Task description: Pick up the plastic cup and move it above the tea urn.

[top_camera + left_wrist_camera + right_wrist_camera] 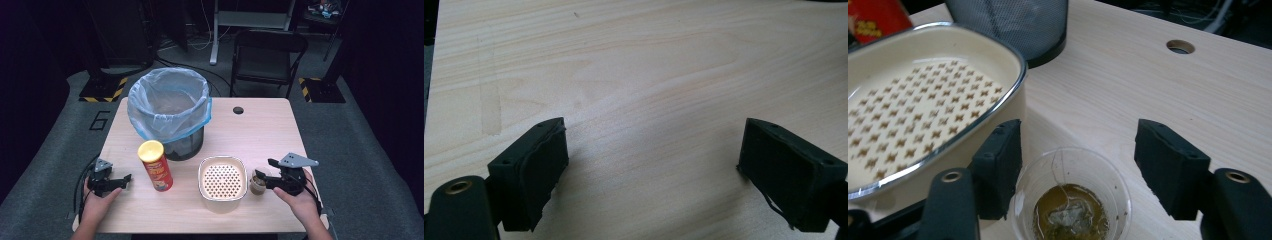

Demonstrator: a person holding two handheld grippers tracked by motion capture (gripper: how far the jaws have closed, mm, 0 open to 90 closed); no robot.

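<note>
My right gripper (1078,145) is open, and a clear plastic cup (1073,200) stands between its jaws. The cup holds brownish liquid and a pale lump at the bottom. Its far jaw stands well apart from the cup wall. In the high view the right gripper (262,169) sits at the front right of the table, with the cup (258,184) just right of a cream pan (222,179). The pan (1018,65) has a star-patterned bottom and a metal rim. My left gripper (125,181) rests at the front left, open over bare wood (651,150).
A red chips can (156,172) with a yellow lid stands left of the pan. Behind it is a mesh bin (169,112) lined with a blue bag. A cable hole (238,110) lies at the back of the table. A folding chair (267,55) stands beyond the far edge.
</note>
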